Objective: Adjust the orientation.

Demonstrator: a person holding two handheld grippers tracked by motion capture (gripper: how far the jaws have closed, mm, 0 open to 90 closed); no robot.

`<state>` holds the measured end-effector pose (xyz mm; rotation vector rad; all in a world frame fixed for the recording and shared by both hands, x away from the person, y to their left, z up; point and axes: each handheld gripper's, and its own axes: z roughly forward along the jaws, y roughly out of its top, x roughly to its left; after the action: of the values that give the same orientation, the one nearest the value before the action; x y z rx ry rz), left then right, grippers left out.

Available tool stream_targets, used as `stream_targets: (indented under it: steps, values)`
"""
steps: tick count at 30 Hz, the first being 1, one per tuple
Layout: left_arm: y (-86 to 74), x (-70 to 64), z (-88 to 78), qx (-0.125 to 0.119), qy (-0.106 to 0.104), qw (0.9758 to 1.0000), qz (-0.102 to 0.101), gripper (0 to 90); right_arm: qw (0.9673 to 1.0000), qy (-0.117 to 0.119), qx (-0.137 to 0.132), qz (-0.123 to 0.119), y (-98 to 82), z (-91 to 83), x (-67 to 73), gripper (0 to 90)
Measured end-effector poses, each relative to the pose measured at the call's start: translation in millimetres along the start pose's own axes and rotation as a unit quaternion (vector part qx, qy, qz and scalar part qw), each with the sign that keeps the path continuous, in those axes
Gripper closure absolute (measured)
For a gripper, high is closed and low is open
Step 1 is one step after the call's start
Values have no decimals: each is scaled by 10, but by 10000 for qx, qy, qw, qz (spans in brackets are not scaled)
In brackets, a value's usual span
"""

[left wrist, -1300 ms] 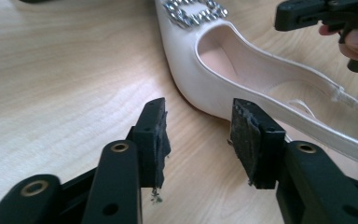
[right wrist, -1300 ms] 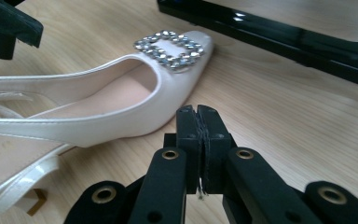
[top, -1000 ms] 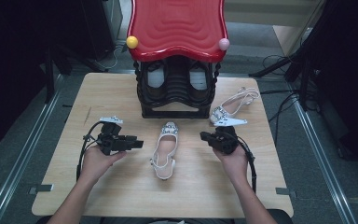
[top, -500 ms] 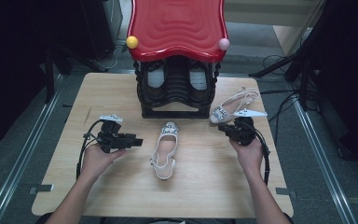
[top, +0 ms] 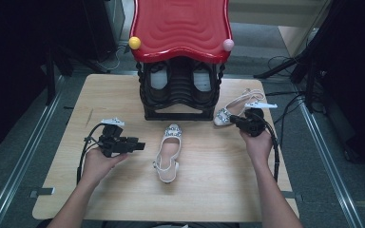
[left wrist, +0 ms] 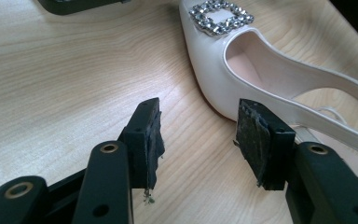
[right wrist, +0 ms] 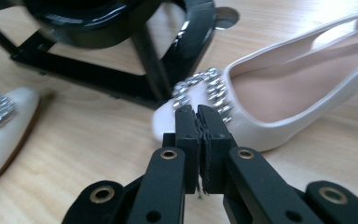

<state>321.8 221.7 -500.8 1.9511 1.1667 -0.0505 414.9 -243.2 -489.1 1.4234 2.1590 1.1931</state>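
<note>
Two white slingback shoes with jewelled buckles lie on the wooden table (top: 209,190). One shoe (top: 168,152) lies in the middle, toe toward the rack. The second shoe (top: 237,107) lies at the right, beside the rack's foot. My left gripper (top: 141,145) rests open on the table left of the middle shoe. In the left gripper view the gripper (left wrist: 198,135) has bare wood between its jaws and that shoe (left wrist: 242,70) just beyond its right jaw. My right gripper (top: 233,118) is shut and empty. In the right gripper view it (right wrist: 198,116) points at the second shoe's (right wrist: 284,88) buckled toe.
A black shoe rack (top: 180,90) with a red wavy top (top: 180,28) stands at the table's far middle, with dark shoes (top: 159,80) inside. Its black base (right wrist: 121,70) is close to the left of the right gripper. Cables trail from both grippers.
My right gripper has moved right and away from the middle shoe, up to the toe of the second shoe. The left hand has stayed where it was.
</note>
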Motion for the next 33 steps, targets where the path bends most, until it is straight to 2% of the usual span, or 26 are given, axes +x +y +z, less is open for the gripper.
stream_targets:
  steps: [4, 8, 14, 17, 19, 27, 31, 33]
  values:
    - [-34, -9, -26, -30, 65, 10000, 9, 504, 9998, -138, -78, 81, 108, 71, -120, 891]
    - [-79, -13, -55, -16, 158, 9999, 19, 503, 9996, -242, -80, 75, 162, 130, -171, 893]
    - [-152, -3, -109, -39, 219, 9998, -4, 501, 9994, -334, 23, 81, 184, 249, -234, 893]
    - [-180, 3, -133, -94, 276, 9996, -43, 501, 9992, -342, 200, 41, 188, 323, -247, 894]
    - [-195, 2, -147, -89, 281, 9995, -68, 500, 9991, -376, 188, 21, 182, 353, -248, 900]
    - [-204, 1, -145, -65, 286, 9996, -44, 499, 9994, -181, 212, 217, 172, 353, -285, 900]
    - [-202, -1, -135, -25, 307, 9995, -6, 498, 9993, -158, 269, 220, 172, 354, -257, 900]
    - [-198, 4, -136, -28, 300, 9995, 1, 497, 9993, -11, 208, 311, 172, 334, -254, 900]
